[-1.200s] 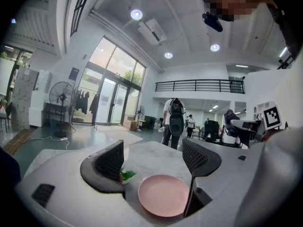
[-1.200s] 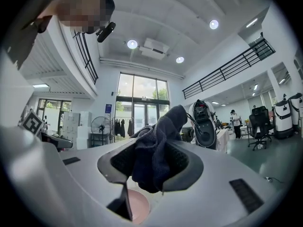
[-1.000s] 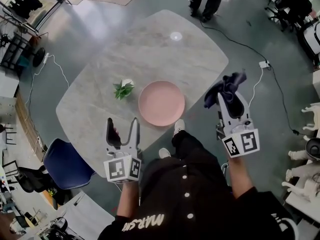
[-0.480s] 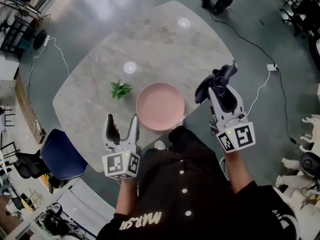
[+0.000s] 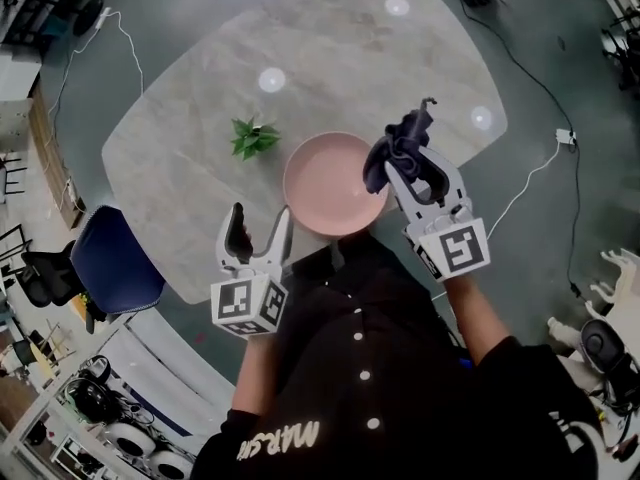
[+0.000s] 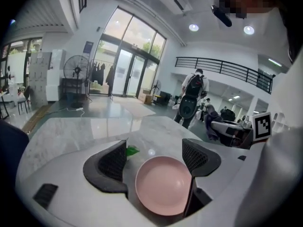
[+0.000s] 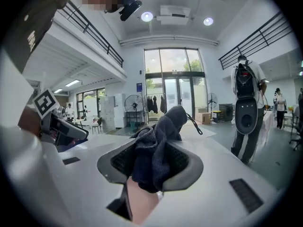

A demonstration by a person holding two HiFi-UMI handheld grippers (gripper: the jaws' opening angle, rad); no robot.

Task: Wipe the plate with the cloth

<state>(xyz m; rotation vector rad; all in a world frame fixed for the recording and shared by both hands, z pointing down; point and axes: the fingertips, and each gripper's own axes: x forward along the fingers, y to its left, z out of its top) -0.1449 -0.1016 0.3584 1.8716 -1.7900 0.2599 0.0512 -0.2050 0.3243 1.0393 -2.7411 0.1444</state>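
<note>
Snugly between right tongs [image 5: 406, 164], cloth [image 5: 394, 144] over plate [image 5: 325, 186]

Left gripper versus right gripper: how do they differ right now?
The left gripper stands open and empty; the right gripper is shut on the dark cloth. The left gripper hovers beside the near-left edge of the pink plate; the right gripper is at its right rim. Both aim toward the pink plate.

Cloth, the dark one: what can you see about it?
The cloth is dark blue, soft and fuzzy like a towel, scrunched into a lump with a thin cord loop poking out. The right gripper pinches it between both jaws. It hangs over the right edge of the pink plate; touching or not, I cannot tell.
</note>
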